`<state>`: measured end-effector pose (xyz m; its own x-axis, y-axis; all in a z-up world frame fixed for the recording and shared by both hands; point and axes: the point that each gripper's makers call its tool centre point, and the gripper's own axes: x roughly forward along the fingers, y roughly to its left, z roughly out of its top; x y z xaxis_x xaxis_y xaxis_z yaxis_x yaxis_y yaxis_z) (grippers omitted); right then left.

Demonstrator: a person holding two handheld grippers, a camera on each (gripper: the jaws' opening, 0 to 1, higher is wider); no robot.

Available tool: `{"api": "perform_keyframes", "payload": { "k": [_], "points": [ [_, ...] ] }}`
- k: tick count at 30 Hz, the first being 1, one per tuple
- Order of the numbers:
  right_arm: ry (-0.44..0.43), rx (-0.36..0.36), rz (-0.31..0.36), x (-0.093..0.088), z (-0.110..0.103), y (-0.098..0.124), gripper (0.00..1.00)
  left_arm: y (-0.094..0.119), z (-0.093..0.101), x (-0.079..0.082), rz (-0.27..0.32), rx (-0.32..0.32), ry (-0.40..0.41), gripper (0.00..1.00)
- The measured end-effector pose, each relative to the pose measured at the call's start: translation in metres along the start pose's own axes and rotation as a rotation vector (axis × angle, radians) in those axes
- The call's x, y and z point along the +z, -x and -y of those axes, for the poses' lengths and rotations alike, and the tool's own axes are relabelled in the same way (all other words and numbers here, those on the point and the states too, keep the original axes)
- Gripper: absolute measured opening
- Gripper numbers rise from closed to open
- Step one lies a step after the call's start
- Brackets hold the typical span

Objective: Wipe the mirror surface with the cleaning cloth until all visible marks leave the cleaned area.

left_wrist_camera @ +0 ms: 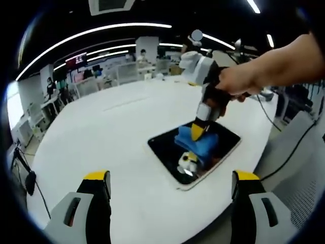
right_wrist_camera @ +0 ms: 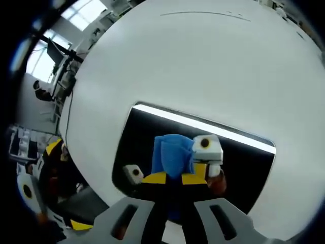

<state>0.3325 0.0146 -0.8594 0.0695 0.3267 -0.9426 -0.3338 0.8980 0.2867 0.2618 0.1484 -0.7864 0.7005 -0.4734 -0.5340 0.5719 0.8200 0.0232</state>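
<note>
The mirror [left_wrist_camera: 226, 138], a dark rectangle with a pale rim, lies flat on the white table. A blue cleaning cloth [left_wrist_camera: 197, 143] sits bunched on its middle. My right gripper [left_wrist_camera: 198, 132], held by a hand, points down onto the cloth with its yellow tips together. In the right gripper view, the right gripper [right_wrist_camera: 175, 179] is shut on the cloth [right_wrist_camera: 172, 152] over the mirror [right_wrist_camera: 142, 140], whose glass reflects the gripper and a ceiling light strip. My left gripper [left_wrist_camera: 171, 176] hovers open, short of the mirror's near corner, with nothing between its fingers.
The round white table [left_wrist_camera: 111, 132] spreads wide around the mirror. Its edge [left_wrist_camera: 264, 147] runs close past the mirror's right side, with cables and chairs beyond. Office desks and people stand far behind. A yellow fingertip [right_wrist_camera: 53, 147] of the left gripper shows off the table's edge.
</note>
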Motion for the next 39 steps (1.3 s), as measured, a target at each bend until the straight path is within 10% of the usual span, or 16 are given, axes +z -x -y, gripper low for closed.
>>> {"api": "perform_keyframes", "payload": {
  "k": [15,24,39],
  "points": [
    [-0.038,-0.012,0.003,-0.008,0.031,0.011,0.02,0.010,-0.009,0.011,0.106,-0.003,0.260,1.00],
    [-0.075,-0.041,0.013,-0.014,0.057,0.018,0.02,0.001,0.008,0.008,0.042,-0.027,0.061,1.00],
    [-0.096,-0.074,0.015,-0.022,0.082,0.027,0.02,0.000,0.008,0.002,0.019,-0.045,0.091,1.00]
  ]
}}
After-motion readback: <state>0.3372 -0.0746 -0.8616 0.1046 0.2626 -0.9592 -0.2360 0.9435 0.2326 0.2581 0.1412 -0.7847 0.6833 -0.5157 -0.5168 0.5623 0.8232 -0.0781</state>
